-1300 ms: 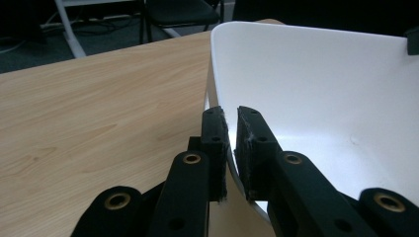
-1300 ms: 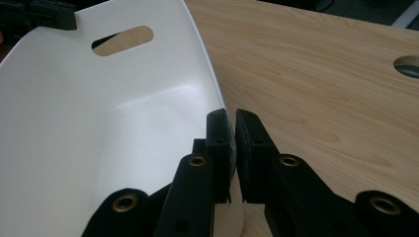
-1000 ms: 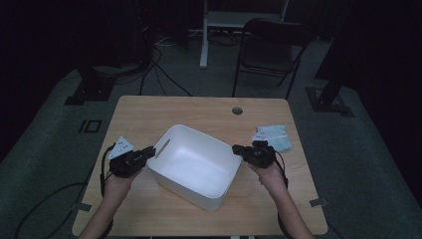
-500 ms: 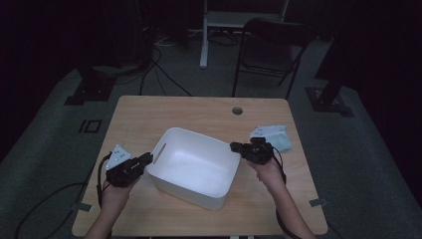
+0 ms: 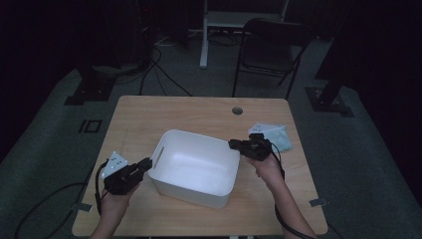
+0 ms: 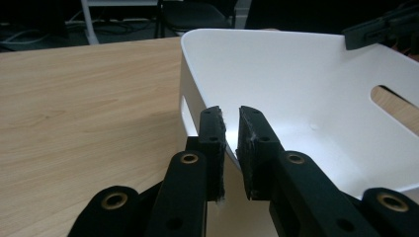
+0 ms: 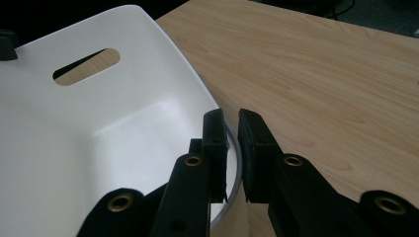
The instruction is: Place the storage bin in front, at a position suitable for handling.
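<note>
1. Hand-held gripper, left (image 5: 145, 164): mine, clamped on the near-left rim of the white bin (image 5: 196, 167); in the left gripper view its pads (image 6: 213, 129) pinch the thin wall.
2. Hand-held gripper, right (image 5: 234, 145): mine, likewise clenched on the bin's opposite rim, one pad (image 7: 216, 133) inside the wall, the other outside.
3. White bin: empty, slotted handle (image 7: 86, 66) in each end wall, standing skewed at the middle of the surface (image 5: 164, 112), gripped from both ends.
4. Step in hand, as I judge it: a two-handed carry or reposition of the bin.
5. Next move calls for both grips kept equal and level, so the rim does not slip.
6. Pale blue cloth (image 5: 276, 135): just behind my right hand, apart from the bin.
</note>
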A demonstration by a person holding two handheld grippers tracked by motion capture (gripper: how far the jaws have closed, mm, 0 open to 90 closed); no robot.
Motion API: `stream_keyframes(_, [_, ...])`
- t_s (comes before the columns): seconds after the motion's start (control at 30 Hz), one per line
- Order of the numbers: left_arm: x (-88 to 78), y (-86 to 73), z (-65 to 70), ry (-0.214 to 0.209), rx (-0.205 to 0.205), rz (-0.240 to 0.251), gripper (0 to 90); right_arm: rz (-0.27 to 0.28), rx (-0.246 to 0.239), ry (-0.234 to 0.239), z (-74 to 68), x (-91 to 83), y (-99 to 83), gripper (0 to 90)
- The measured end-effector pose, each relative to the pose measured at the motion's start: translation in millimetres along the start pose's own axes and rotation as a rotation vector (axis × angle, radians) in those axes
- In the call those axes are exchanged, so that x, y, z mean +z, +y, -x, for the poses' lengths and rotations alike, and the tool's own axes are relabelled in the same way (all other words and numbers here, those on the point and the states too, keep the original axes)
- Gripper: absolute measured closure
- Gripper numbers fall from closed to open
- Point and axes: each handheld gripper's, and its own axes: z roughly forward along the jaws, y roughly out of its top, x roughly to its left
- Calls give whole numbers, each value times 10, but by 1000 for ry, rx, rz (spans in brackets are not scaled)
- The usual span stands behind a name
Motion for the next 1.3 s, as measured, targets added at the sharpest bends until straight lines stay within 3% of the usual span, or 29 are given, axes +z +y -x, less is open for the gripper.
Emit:
stream_keyframes(0.13, [20,18,-64,-35,-27,9,816,-11,5,-1,-16,-10,15,787])
stream_keyframes(0.17, [30,35,-90,-49,-37,20,779,-6,9,2,-25,-23,20,740])
stream_keyframes(0.2, [39,61,-115,-36,-35,31,718,19,19,1,-54,-81,34,656])
stream_keyframes(0.27, [77,135,-185,-70,-46,45,689,30,24,-3,-70,-118,42,618])
stream_keyframes(0.37, [189,252,-253,-93,-21,29,631,62,50,-10,-107,-231,27,555])
stream_keyframes(0.47, [289,321,-279,-81,3,10,604,63,48,-54,-154,-302,-48,514])
stream_keyframes(0.5, [400,384,-316,-91,10,0,600,60,58,-65,-166,-329,-98,510])
stream_keyframes(0.8, [798,519,-478,-159,5,-68,580,46,126,-54,-186,-332,-261,492])
stream_keyframes(0.93, [924,542,-516,-158,8,-90,583,43,133,-57,-212,-316,-279,496])
stream_keyframes(1.03, [1002,545,-516,-156,7,-99,614,41,151,-56,-218,-299,-295,514])
stream_keyframes(1.13, [1052,555,-509,-155,7,-108,652,43,162,-24,-222,-269,-314,553])
stream_keyframes(1.3, [1106,564,-506,-150,10,-107,764,51,163,-45,-241,-249,-315,565])
